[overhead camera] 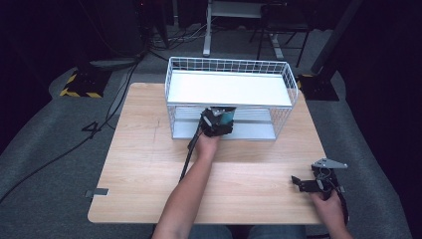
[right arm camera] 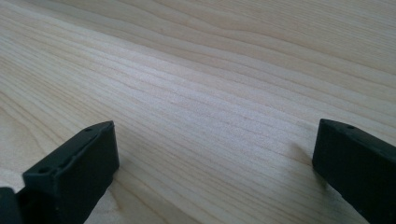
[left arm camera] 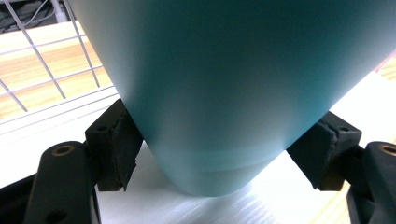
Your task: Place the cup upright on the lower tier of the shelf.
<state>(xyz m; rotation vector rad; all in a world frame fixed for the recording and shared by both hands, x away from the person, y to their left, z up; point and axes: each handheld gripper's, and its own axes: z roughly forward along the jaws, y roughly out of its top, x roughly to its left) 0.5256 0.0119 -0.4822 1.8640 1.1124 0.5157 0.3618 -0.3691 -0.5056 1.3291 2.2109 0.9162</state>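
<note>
Black jaws of the left gripper point(left arm camera: 205, 154) clench a teal cup point(left arm camera: 224, 93) at the front opening of a white wire shelf rack point(overhead camera: 230, 94) near the wooden table's point(overhead camera: 149, 169) far edge. Near the front right corner, the right gripper point(right arm camera: 215, 158) rests with jaws spread, holding nothing.

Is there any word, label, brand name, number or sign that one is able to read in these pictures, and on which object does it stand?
None can be read.
The teal cup, held between the left gripper jaws at the white wire rack: plain surface, no print.
The wooden table and the right gripper: no text.
The yellow-and-black striped base on the floor: hazard stripes, no letters.
</note>
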